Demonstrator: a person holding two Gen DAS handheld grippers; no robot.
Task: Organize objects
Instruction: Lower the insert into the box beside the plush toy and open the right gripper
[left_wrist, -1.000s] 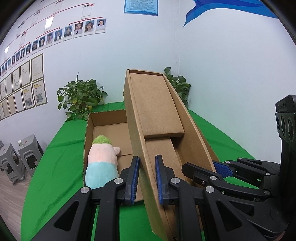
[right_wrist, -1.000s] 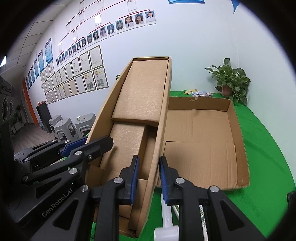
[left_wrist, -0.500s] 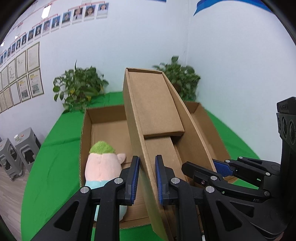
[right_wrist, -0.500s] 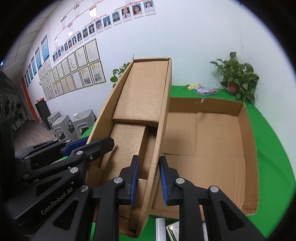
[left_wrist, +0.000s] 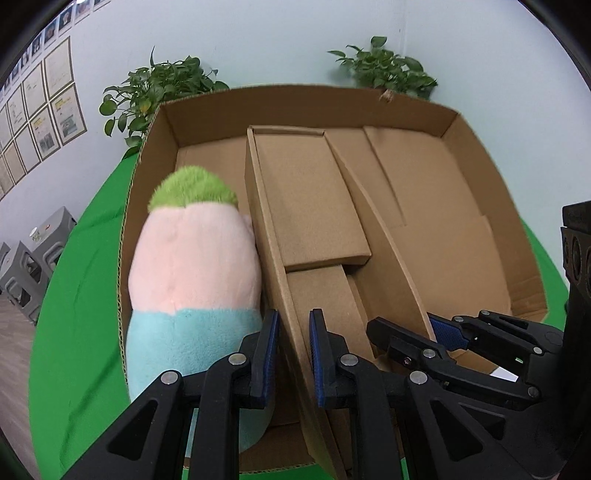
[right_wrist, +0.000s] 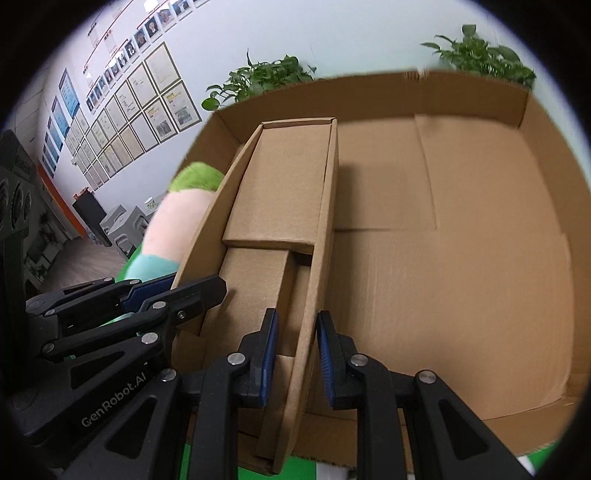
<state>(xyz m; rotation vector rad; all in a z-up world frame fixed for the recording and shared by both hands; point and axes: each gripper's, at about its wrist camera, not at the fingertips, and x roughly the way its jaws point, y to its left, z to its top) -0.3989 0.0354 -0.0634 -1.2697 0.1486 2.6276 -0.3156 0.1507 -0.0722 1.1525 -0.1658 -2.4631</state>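
Observation:
A narrow open cardboard tray (left_wrist: 314, 206) (right_wrist: 284, 206) sits low inside a large shallow cardboard box (left_wrist: 461, 229) (right_wrist: 461, 258). My left gripper (left_wrist: 292, 363) is shut on the tray's left wall. My right gripper (right_wrist: 295, 363) is shut on its right wall; it also shows in the left wrist view (left_wrist: 432, 336). The left gripper shows in the right wrist view (right_wrist: 166, 291). A plush toy (left_wrist: 192, 273) (right_wrist: 177, 218), pink and light blue with a green top, lies in the box against the tray's left side.
The box stands on a round green table (left_wrist: 77, 288). Two potted plants (left_wrist: 159, 92) (left_wrist: 384, 66) stand behind it by the wall. Grey stools (left_wrist: 29, 258) stand on the floor at left. A white object (left_wrist: 506, 374) lies at the box's near right edge.
Both grippers have carried the tray forward and down into the large box, beside the plush toy. Both stay shut on its walls.

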